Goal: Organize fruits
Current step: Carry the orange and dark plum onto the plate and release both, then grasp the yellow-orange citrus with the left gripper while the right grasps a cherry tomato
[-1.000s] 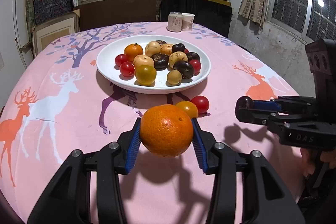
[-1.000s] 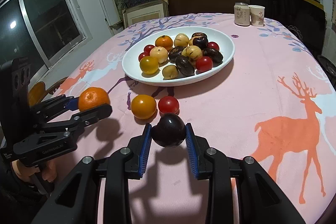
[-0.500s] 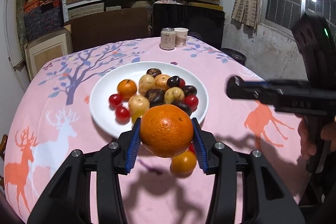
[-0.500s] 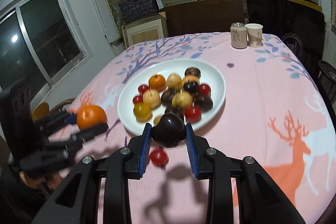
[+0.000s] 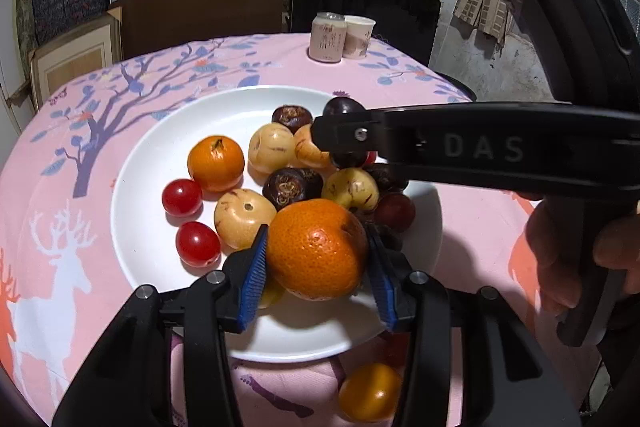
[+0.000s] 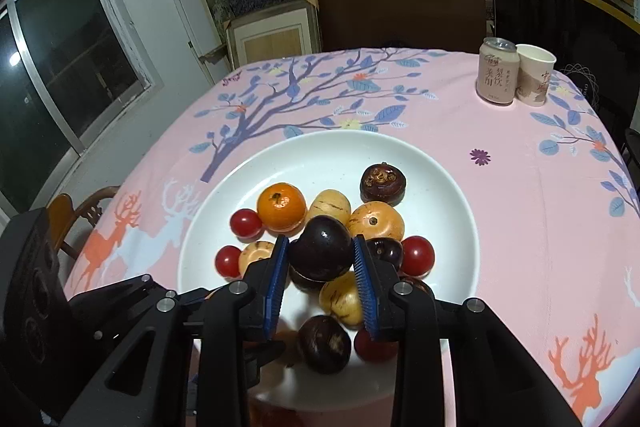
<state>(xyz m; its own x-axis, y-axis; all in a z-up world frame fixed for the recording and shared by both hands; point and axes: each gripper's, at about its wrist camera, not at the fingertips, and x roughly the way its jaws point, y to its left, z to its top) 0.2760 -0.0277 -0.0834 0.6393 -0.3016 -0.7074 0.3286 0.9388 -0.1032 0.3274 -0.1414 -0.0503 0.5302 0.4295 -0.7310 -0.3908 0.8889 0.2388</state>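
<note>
Over plate (image 5: 144,163), tongs (image 5: 316,259) hide fruit.

Both wrist views look steeply down, close over the same white plate (image 5: 136,227) (image 6: 448,195), toward the shelves.

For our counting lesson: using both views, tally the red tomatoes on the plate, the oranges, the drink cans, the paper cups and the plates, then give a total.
Red tomatoes on the plate: 4
Oranges: 2, one on the plate, one in the left gripper
Drink cans: 1
Paper cups: 1
Plates: 1
Total: 9
</note>
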